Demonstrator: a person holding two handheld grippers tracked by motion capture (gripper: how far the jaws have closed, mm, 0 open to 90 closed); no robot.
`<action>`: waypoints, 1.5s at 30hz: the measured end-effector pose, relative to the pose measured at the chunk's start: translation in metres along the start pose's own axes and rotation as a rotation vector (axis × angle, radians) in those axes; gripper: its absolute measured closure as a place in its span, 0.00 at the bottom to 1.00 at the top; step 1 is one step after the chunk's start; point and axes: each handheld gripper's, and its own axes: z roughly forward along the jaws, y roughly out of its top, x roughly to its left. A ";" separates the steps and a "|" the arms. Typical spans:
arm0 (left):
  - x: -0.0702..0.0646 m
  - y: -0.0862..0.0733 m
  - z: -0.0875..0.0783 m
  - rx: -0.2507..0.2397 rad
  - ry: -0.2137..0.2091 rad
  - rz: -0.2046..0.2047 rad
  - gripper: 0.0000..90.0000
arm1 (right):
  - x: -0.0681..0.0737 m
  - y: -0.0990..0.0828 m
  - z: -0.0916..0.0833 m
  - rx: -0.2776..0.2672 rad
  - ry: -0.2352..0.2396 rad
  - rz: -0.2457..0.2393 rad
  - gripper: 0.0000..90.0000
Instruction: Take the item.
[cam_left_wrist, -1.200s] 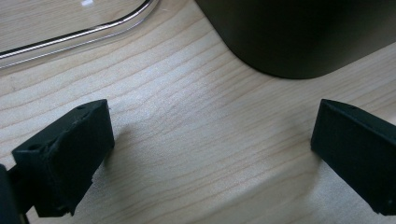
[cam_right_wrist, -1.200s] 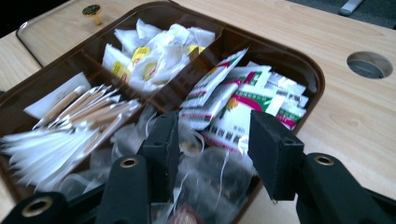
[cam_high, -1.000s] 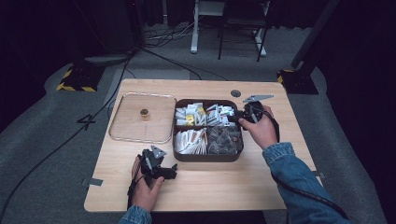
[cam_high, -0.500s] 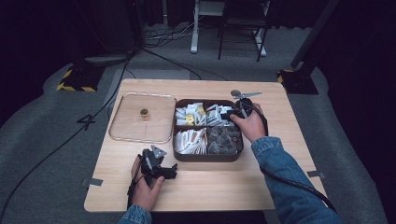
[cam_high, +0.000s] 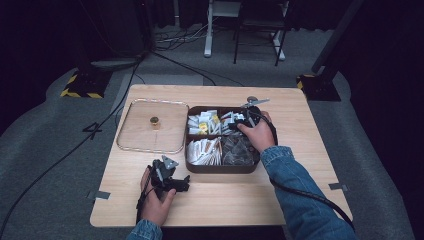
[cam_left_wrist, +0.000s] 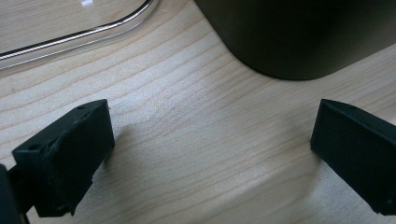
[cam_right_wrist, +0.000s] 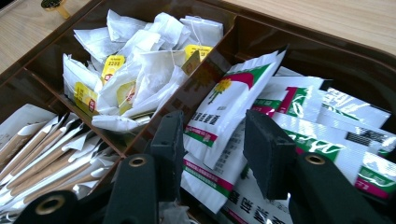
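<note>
Right gripper (cam_right_wrist: 212, 154) is down over the far right compartment of the brown box (cam_high: 192, 165). A white sachet with green and red print (cam_right_wrist: 224, 116) stands on edge between its jaws, top corner leaning toward the divider, on a loose heap of the same sachets (cam_right_wrist: 327, 126).

Handling, judged: sachet looks very light, thin and flexible, with a glossy film surface. Likely slippery and apt to buckle if pinched at a floppy corner. Sealed edges should be the stiffest part; best hold is across the flat faces near the upper sealed edge, where it stands clear of its neighbours. Risk of taking two at once, since they overlap closely.

Right jaws: partly open, having just been narrowing, with the sachet in the gap. Left pad appears to be at or very near the sachet's face; whether either pad presses it I cannot tell from this angle. No firm grip read.

Neighbouring compartment holds white tea bags with yellow tags (cam_right_wrist: 140, 79); nearer one holds paper sticks (cam_right_wrist: 42, 149).

Left gripper (cam_high: 167, 175) rests on the table (cam_left_wrist: 196, 140) near the box's front corner, jaws wide apart, nothing between them. Clear lid (cam_high: 150, 130) lies left of the box.
</note>
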 end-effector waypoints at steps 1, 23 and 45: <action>0.000 0.000 0.000 0.000 0.000 0.000 0.00 | 0.002 0.000 0.001 -0.001 0.002 0.002 0.65; 0.000 0.000 0.000 -0.002 -0.001 -0.003 0.00 | 0.014 0.015 0.031 0.035 -0.056 0.020 0.76; 0.000 0.000 0.000 -0.001 -0.004 -0.002 0.00 | 0.010 0.021 -0.002 -0.042 -0.071 0.109 0.96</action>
